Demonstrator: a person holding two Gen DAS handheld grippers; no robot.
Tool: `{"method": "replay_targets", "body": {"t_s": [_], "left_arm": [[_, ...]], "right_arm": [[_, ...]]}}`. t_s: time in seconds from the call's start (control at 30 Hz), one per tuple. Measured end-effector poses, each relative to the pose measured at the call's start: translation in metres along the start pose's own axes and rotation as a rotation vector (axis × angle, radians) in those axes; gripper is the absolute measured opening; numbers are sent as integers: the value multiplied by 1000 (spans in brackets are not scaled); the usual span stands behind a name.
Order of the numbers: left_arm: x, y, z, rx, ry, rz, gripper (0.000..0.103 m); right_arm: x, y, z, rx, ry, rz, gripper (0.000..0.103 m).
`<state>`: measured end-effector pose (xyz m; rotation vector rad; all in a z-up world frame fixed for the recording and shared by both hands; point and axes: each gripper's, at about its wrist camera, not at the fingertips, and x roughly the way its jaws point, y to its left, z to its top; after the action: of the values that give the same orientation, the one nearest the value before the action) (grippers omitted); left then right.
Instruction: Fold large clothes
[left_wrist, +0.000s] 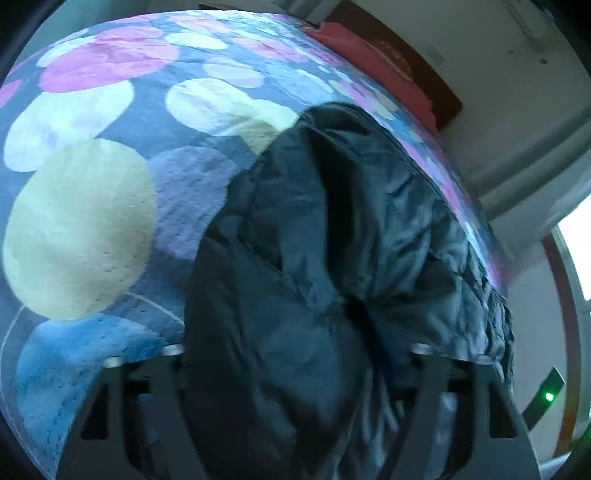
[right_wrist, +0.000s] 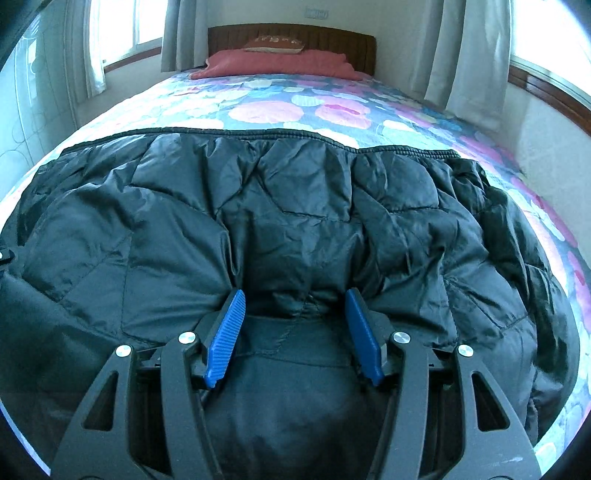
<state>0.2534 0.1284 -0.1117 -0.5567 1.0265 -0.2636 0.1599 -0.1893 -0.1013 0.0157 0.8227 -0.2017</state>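
Note:
A dark quilted puffer jacket lies spread across the bed, its elastic hem towards the headboard. My right gripper presses down into it. Its blue pads pinch a puffy fold at the tips, and creases run out from both tips. In the left wrist view a thick bunch of the same jacket rises up against the camera. It fills the gap between the arms of my left gripper and hides both pads. The jaws look shut on this wad.
The bed cover is blue with large pink, white and yellow circles. A red pillow and a wooden headboard sit at the far end. Curtains and windows flank the bed. A wall runs close along its right side.

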Motion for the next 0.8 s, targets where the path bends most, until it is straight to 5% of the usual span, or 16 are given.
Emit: {"method": "replay_targets", "body": {"t_s": [0.13, 0.2, 0.5, 0.8], "left_arm": [[-12, 3, 0, -38, -4, -66, 26], [-25, -8, 0, -8, -34, -56, 22], [-89, -116, -4, 162, -149, -94, 18], [-83, -255, -42, 436, -173, -71, 18]], "right_arm": [[0, 3, -2, -7, -2, -9, 56], [0, 4, -3, -8, 0, -10, 56], [-9, -9, 6, 14, 6, 42, 56], [-52, -110, 0, 154, -41, 44, 56]]}}
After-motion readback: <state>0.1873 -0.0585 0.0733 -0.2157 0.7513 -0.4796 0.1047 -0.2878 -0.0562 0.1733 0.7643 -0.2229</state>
